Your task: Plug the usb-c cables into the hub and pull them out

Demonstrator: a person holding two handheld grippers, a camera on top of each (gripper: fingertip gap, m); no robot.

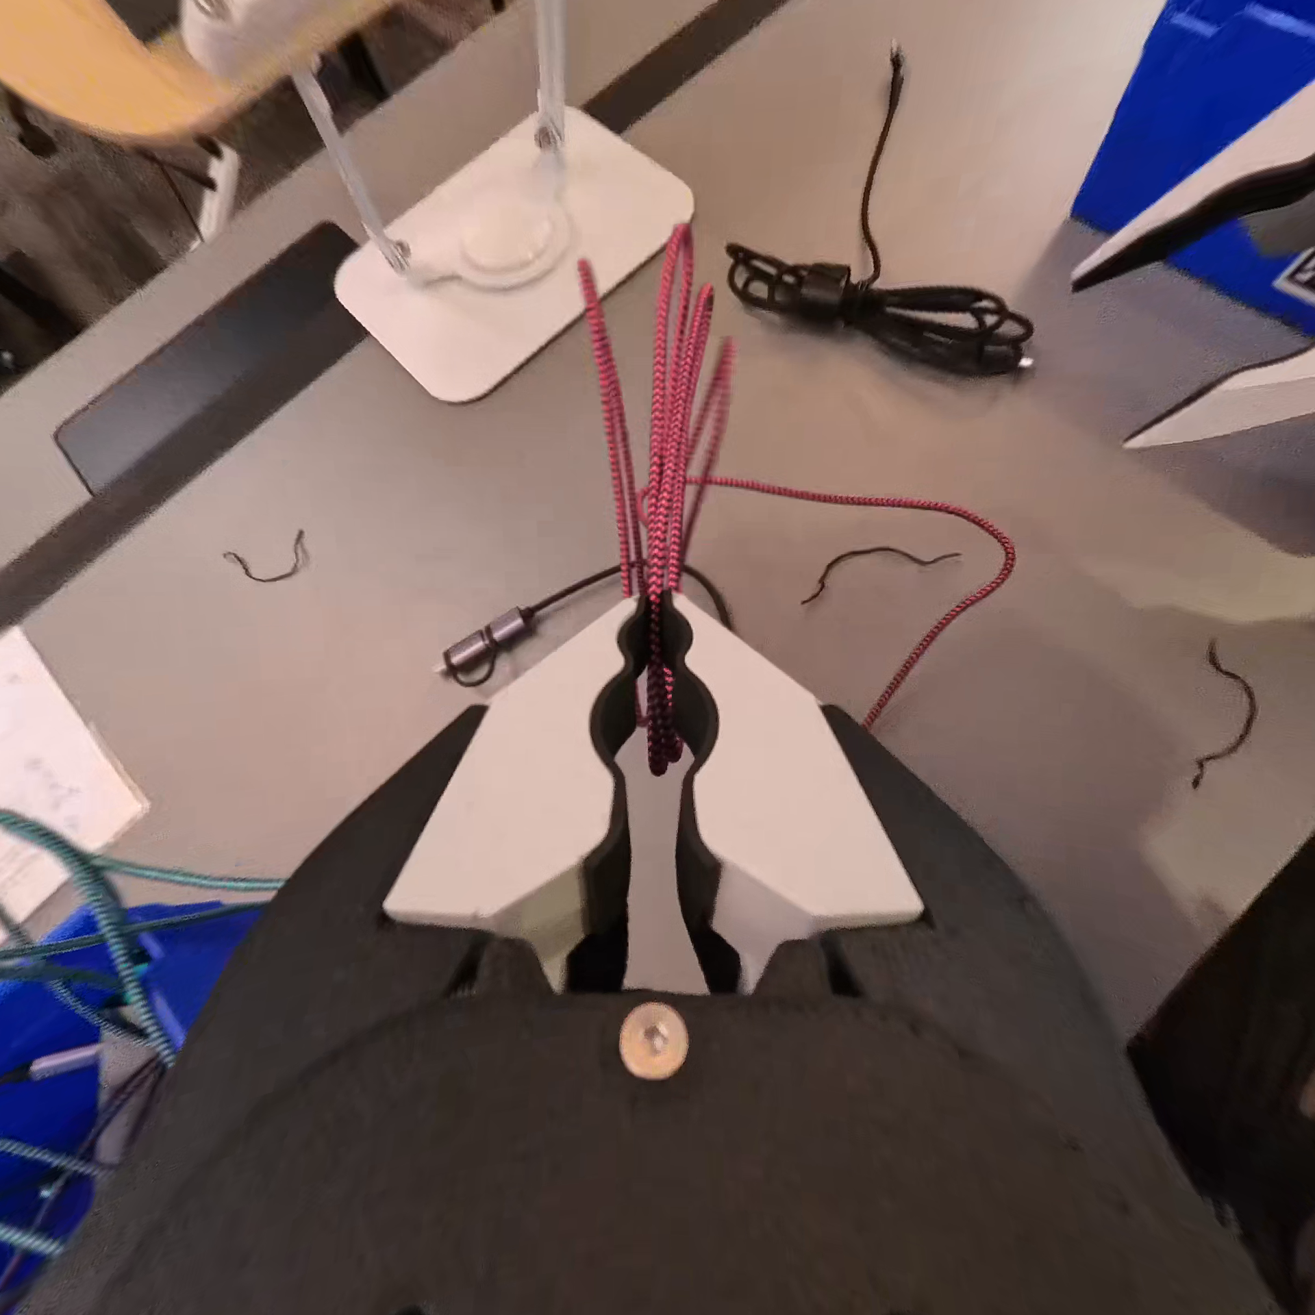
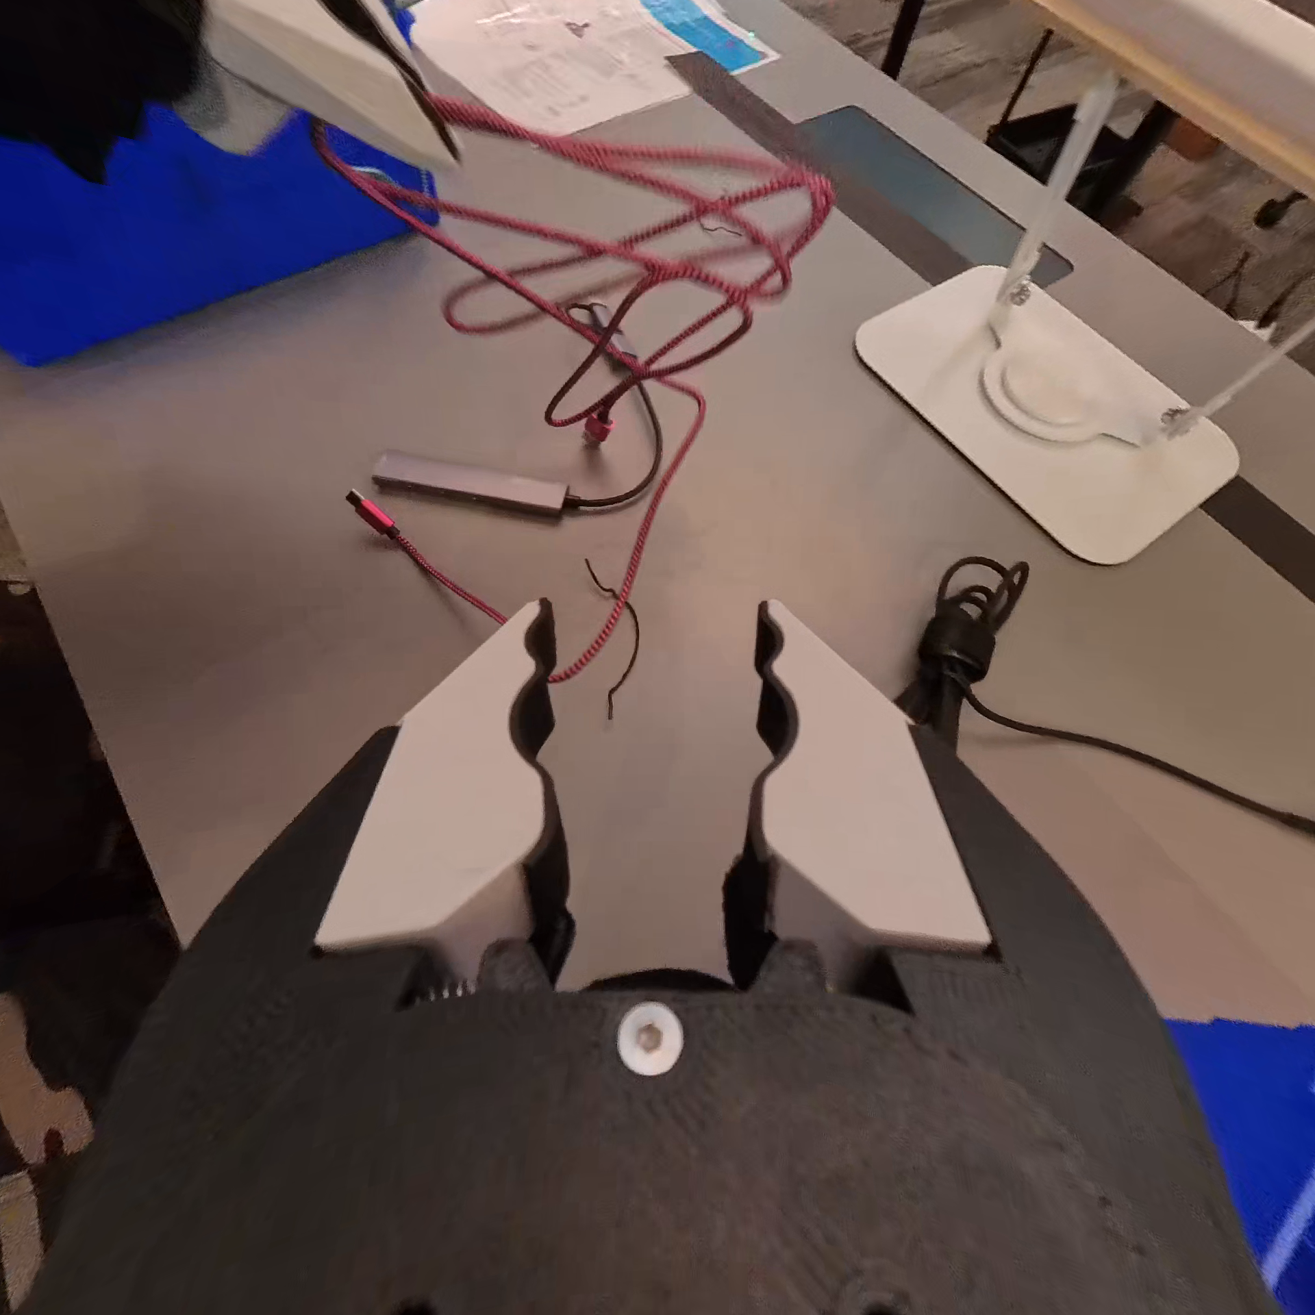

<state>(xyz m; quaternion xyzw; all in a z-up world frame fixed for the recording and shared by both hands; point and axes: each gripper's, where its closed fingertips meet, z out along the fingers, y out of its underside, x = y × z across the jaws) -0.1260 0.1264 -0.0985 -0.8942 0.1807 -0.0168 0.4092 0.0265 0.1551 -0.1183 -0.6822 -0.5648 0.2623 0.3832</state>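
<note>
The left gripper (image 1: 658, 619) is pinched tight on a bundle of loops of the red cable (image 1: 669, 441), holding it up off the table (image 1: 284, 676). From the right wrist view the loops hang in a loose tangle from its tips, blurred by motion. The right gripper (image 2: 655, 619) hovers low with its jaws spread wide and nothing between them.

Down on the table lies the hub (image 2: 469, 487), a slim grey bar with its own dark lead curling away. One red plug (image 2: 373, 516) rests just beside the hub's near edge, apart from it; a second red plug (image 2: 599, 429) dangles or lies a little beyond. Neither is seated in a port. A coiled black cable (image 2: 957, 640) sits off to the right, near a white lamp base (image 2: 1046, 455).

The braided cable looks light and floppy, so grabbing it mid-length gives no control of the tip. The rigid metal plug shell is likely the place to take hold, squarely across its flat faces. The hub looks light too and will probably slide unless the other gripper pins it.
</note>
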